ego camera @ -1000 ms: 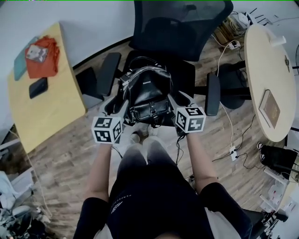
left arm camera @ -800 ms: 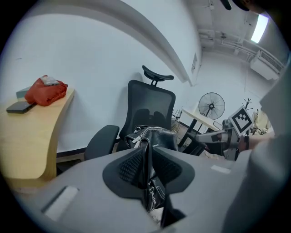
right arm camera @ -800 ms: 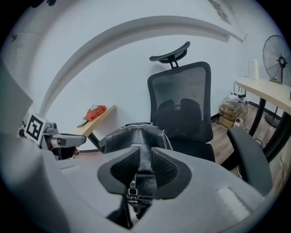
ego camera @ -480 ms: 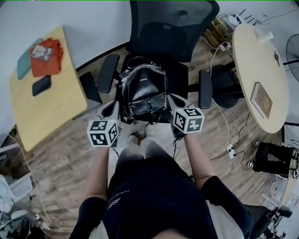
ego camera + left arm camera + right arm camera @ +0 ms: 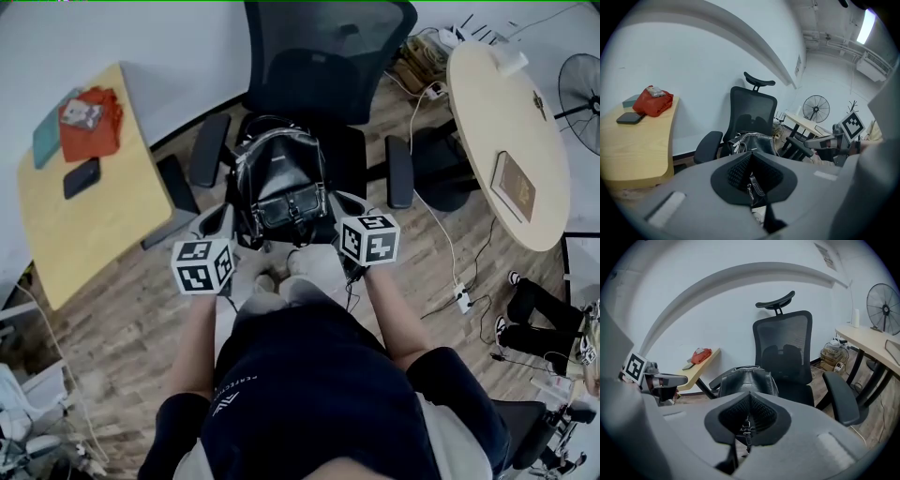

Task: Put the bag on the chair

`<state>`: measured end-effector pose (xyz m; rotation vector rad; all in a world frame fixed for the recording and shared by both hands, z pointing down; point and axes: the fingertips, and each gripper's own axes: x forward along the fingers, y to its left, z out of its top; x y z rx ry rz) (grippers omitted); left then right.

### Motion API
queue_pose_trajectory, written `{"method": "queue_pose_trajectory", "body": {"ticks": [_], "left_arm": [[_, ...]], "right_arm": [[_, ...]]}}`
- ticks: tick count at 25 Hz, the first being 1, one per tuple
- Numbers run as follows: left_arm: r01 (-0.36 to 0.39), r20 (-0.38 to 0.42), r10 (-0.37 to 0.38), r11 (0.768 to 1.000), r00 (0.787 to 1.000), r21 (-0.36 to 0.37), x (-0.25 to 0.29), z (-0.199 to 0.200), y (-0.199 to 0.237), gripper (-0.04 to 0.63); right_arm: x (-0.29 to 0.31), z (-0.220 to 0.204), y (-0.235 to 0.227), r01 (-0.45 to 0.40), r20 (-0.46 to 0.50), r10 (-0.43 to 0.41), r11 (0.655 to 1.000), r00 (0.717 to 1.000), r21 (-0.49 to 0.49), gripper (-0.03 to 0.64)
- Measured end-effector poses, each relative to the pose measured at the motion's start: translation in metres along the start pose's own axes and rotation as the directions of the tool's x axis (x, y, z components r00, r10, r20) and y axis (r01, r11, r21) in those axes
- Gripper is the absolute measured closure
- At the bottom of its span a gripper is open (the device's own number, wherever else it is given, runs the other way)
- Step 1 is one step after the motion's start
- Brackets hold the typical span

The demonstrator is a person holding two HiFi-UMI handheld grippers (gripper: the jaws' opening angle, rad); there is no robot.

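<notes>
A black leather backpack [image 5: 281,178] stands upright on the seat of a black mesh office chair [image 5: 323,66]. My left gripper [image 5: 223,217] is shut and empty, just off the bag's lower left corner. My right gripper [image 5: 341,202] is shut and empty beside the lower right corner. In the left gripper view the closed jaws [image 5: 751,157] point at the backpack [image 5: 752,141] and chair [image 5: 753,110]. The right gripper view shows the same closed jaws [image 5: 750,397] in front of the backpack [image 5: 745,378] and chair [image 5: 783,345]. Neither gripper touches the bag.
A yellow table [image 5: 94,225] at left carries a red cloth [image 5: 89,127] and a dark phone [image 5: 82,177]. A round table [image 5: 511,159] with a book [image 5: 513,186] stands at right, a fan [image 5: 581,89] behind it. Cables and a power strip [image 5: 462,298] lie on the wood floor.
Both grippers have closed and drawn back a little from the bag's sides. The backpack stays put on the chair seat. The head view has shifted slightly.
</notes>
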<state>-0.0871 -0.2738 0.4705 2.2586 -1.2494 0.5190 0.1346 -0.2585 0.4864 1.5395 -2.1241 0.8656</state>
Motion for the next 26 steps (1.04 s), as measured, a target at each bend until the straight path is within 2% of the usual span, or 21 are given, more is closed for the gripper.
{"method": "queue_pose_trajectory", "body": {"ticks": [15, 26], "left_arm": [[0.011, 0.037, -0.01, 1.0, 0.999, -0.026, -0.009, 0.0, -0.011, 0.578], [-0.013, 0.071, 0.016, 0.999, 0.997, -0.034, -0.015, 0.008, -0.003, 0.578]], "right_arm": [[-0.015, -0.001, 0.011, -0.002, 0.037, 0.0, 0.998, 0.999, 0.068, 0.615], [-0.017, 0.004, 0.012, 0.011, 0.061, -0.016, 0.997, 0.998, 0.079, 0.615]]}}
